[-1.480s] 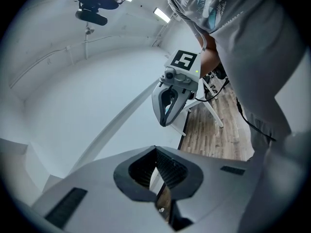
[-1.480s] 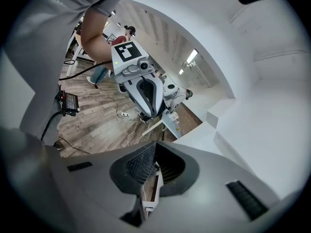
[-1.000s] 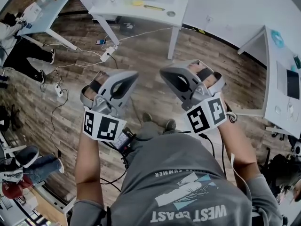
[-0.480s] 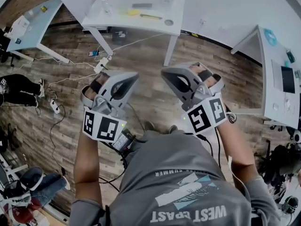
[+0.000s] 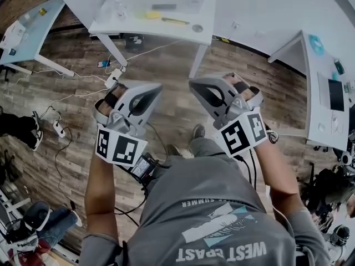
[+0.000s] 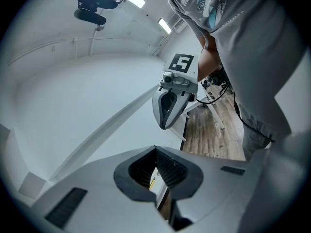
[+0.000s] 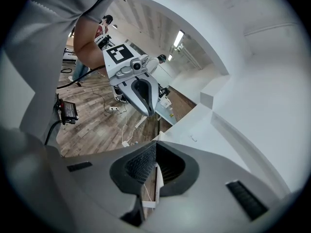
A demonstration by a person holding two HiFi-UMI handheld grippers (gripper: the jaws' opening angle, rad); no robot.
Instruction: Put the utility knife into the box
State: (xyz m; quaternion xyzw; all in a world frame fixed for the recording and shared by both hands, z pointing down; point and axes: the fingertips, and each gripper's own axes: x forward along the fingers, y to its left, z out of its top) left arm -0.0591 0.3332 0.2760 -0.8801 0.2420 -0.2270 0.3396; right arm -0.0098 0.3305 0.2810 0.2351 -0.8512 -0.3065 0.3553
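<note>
I hold both grippers out at chest height over a wooden floor, apart from the white table point(image 5: 138, 24) ahead. On that table lie a yellow thing point(image 5: 152, 14), a long yellow-and-dark tool point(image 5: 175, 20), a dark flat piece point(image 5: 164, 6) and a small round thing point(image 5: 197, 28); which is the utility knife is too small to tell, and no box shows clearly. My left gripper point(image 5: 157, 87) point(image 6: 156, 150) is shut with nothing in it. My right gripper point(image 5: 193, 84) point(image 7: 155, 149) is shut and empty too. Each gripper view shows the other gripper: right point(image 6: 167, 108), left point(image 7: 141, 93).
Cables and a power strip point(image 5: 113, 76) trail over the floor before the table's legs. A light blue table point(image 5: 28, 21) stands at the left, a white desk with a dark screen point(image 5: 333, 93) at the right. A person's legs point(image 5: 22, 132) show at the left edge.
The white table and the floor have slid down and left in the head view as I walked toward it. Both grippers kept their pose in front of me, still shut.
</note>
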